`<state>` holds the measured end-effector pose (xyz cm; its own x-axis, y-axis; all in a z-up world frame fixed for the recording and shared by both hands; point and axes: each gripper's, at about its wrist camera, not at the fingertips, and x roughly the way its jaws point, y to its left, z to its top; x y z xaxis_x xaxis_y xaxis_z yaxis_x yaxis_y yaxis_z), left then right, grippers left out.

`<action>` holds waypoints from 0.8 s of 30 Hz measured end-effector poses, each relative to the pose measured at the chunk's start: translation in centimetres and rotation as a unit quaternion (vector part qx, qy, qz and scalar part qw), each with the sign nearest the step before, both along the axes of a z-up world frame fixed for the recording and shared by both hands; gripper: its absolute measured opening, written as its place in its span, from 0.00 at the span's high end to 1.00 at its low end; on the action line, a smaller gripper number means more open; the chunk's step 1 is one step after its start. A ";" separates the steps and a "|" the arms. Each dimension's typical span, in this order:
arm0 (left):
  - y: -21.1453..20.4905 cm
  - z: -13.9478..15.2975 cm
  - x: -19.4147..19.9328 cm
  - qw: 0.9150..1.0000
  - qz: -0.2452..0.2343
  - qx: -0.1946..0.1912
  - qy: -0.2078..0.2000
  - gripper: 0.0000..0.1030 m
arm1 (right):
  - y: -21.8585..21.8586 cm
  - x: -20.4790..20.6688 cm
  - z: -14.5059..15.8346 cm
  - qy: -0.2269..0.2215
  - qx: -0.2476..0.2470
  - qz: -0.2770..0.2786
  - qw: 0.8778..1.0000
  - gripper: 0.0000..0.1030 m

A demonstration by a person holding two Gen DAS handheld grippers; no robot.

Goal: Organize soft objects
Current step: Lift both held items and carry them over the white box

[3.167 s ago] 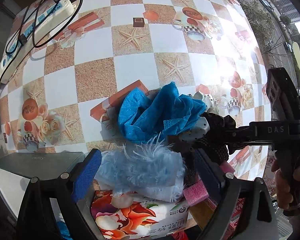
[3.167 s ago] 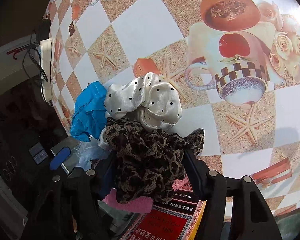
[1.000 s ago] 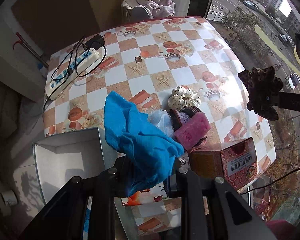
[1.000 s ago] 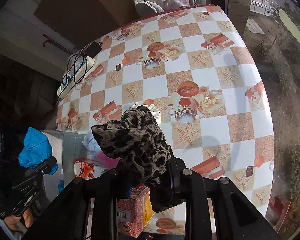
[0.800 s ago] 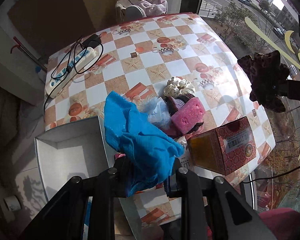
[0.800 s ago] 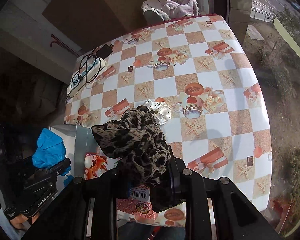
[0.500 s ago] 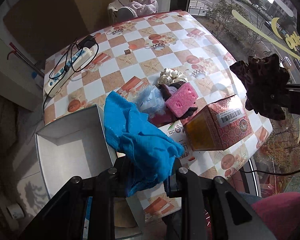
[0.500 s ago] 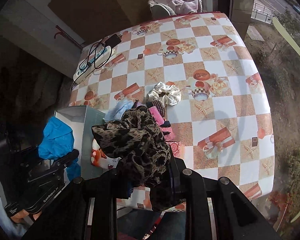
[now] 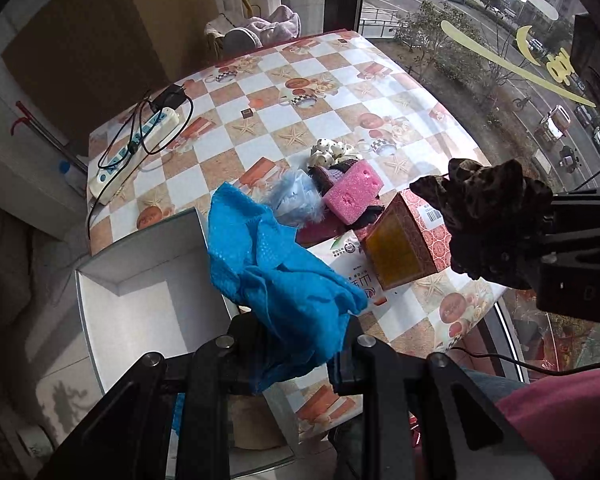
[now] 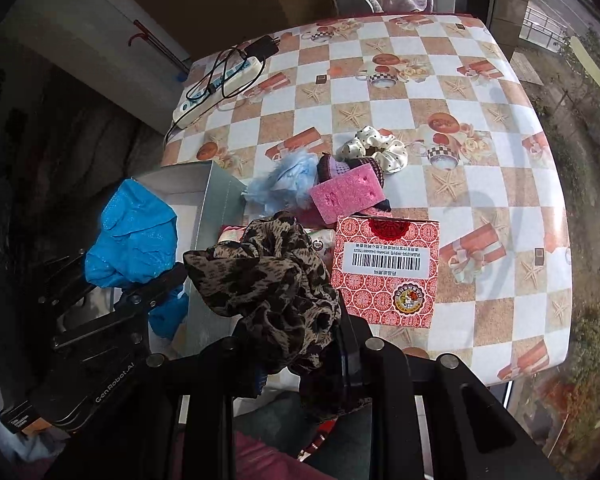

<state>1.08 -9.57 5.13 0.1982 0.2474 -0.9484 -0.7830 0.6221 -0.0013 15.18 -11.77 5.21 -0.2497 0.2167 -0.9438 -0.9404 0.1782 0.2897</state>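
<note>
Your left gripper [image 9: 296,344] pinches the blue cloth [image 9: 276,276] at lower centre, above the grey box [image 9: 140,304]. Your right gripper [image 10: 296,356] clamps the leopard scrunchie [image 10: 272,284], centre frame, beside the red carton [image 10: 384,276].

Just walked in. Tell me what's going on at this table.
A person is sorting soft items with two handheld grippers. The left gripper is shut on a blue cloth, held up beside the open grey box at the table's edge. The right gripper is shut on a leopard-print scrunchie, raised above the table. A pink sponge, a polka-dot scrunchie and a fluffy light-blue item lie on the table near a red carton.
</note>
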 end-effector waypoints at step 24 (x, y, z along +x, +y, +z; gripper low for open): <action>0.4 -0.1 -7.1 0.995 0.098 -0.003 -0.023 0.74 | 2.3 -6.9 -0.2 -0.019 -0.007 0.095 0.995 0.74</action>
<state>-5.99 -9.19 5.02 0.1909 0.2793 -0.9411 -0.8881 0.4575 -0.0443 8.28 -9.46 5.04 -0.2485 0.1552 -0.9561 -0.9679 -0.0006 0.2514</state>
